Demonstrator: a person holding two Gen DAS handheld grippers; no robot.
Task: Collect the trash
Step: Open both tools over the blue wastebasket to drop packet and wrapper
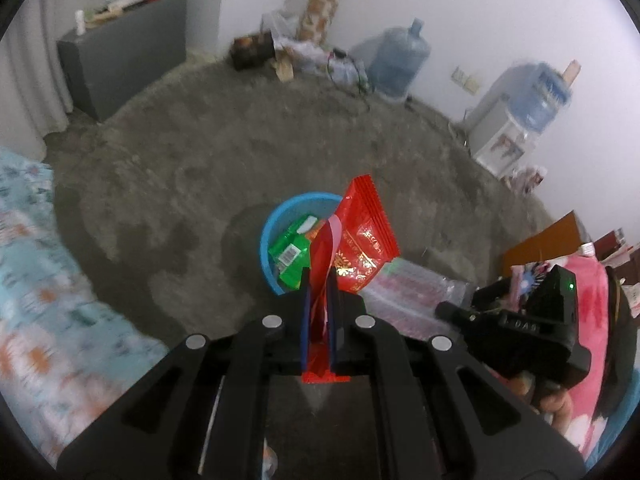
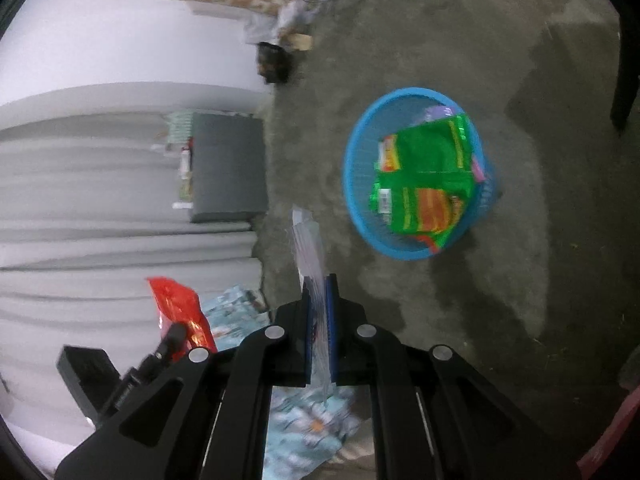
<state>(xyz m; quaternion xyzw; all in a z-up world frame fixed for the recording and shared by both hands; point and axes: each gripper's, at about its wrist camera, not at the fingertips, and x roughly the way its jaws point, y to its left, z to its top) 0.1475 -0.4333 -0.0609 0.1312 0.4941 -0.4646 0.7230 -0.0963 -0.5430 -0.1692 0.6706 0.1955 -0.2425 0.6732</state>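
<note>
Red foil fills the narrow gap between the left gripper's (image 1: 318, 280) jaws: it is clamped on a red wrapper (image 1: 362, 236), whose upper part sticks up and to the right of the fingers, in front of the blue basket (image 1: 267, 240). In the right wrist view the right gripper (image 2: 319, 284) is likewise closed, pinching a clear plastic wrapper (image 2: 306, 240) that stands up between its pads; the same wrapper shows in the left view as a crinkled clear sheet just right of the red one. Both grippers are held near each other above a floral blue bedspread (image 1: 36, 280) at the near left.

A little farther out, on the bare grey floor (image 1: 200, 140), sits the blue basket, upright. Inside it already lie a green snack packet (image 2: 428, 176) and something purple at the far rim, too blurred to name. So some trash seems collected, and two more pieces are in hand but not yet over the basket's mouth; they remain to be carried across and let go.

Farther still, a grey cabinet (image 1: 124, 52) stands at the far left wall, bags and clutter lie along the far wall, and water jugs (image 1: 400, 56) stand at the far right. Whether any of that clutter counts as trash I cannot tell.
</note>
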